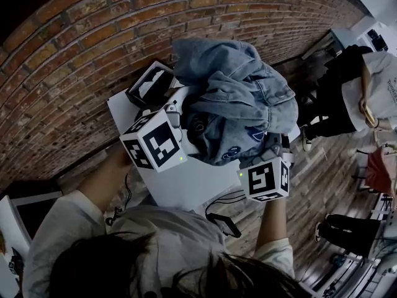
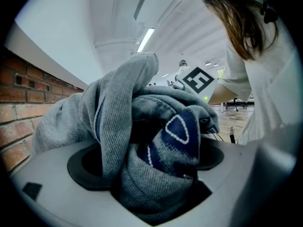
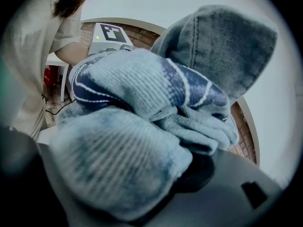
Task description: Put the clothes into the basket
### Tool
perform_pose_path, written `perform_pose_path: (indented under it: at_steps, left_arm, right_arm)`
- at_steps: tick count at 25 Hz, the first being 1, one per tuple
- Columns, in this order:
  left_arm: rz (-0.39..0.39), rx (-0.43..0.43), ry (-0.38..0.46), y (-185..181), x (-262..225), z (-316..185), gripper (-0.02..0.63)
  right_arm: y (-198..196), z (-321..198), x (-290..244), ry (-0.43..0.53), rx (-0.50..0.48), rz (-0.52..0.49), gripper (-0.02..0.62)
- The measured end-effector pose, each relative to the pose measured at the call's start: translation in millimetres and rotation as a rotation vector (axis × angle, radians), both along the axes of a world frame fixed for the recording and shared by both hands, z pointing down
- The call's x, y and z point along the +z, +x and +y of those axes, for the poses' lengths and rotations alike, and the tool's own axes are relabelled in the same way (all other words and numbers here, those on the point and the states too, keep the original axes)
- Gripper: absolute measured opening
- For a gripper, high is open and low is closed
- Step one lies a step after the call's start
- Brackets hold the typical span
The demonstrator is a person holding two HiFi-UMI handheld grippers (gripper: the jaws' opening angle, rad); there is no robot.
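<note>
A bundle of clothes (image 1: 239, 101), a blue denim jacket wrapped round a grey knit with navy patches, hangs above the white table (image 1: 180, 188). My left gripper (image 1: 183, 128) is shut on the bundle's left side, where grey knit (image 2: 156, 174) fills the jaws. My right gripper (image 1: 276, 145) is shut on the bundle's lower right, with pale ribbed knit (image 3: 118, 160) packed between its jaws and denim (image 3: 227, 46) rising behind. A black open-topped basket (image 1: 151, 84) stands at the table's far left corner, beside the bundle.
A brick wall (image 1: 74, 48) runs behind the table. A cable and a small black device (image 1: 224, 224) lie on the wooden floor near the person's right arm. People stand at the right (image 1: 353, 92). A screen (image 1: 31, 211) sits at the lower left.
</note>
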State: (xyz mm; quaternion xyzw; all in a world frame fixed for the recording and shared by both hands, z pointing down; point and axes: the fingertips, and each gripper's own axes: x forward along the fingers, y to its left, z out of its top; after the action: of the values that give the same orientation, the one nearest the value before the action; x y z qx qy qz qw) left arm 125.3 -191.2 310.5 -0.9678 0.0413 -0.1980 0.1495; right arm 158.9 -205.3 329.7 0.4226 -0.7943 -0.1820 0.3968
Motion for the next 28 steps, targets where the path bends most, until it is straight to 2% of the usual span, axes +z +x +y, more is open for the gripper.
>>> perform_pose_path:
  at_steps: [6, 14, 19, 28]
  left_arm:
    - [0.005, 0.01, 0.01, 11.0, 11.3, -32.3, 0.506]
    - [0.002, 0.026, -0.021, 29.1, 49.8, -69.0, 0.506]
    - [-0.014, 0.021, -0.081, 36.6, 82.8, -79.0, 0.508]
    - [-0.041, -0.019, -0.24, 31.1, 135.2, -88.6, 0.508]
  right_arm:
    - [10.6, -32.0, 11.6, 0.005, 0.02, -0.005, 0.331]
    - [30.3, -66.6, 51.7, -0.04, 0.081, -0.01, 0.331]
    - [38.0, -73.8, 87.2, -0.118, 0.103, -0.021, 0.331]
    - [32.3, -79.0, 140.3, -0.273, 0.086, -0.02, 0.33]
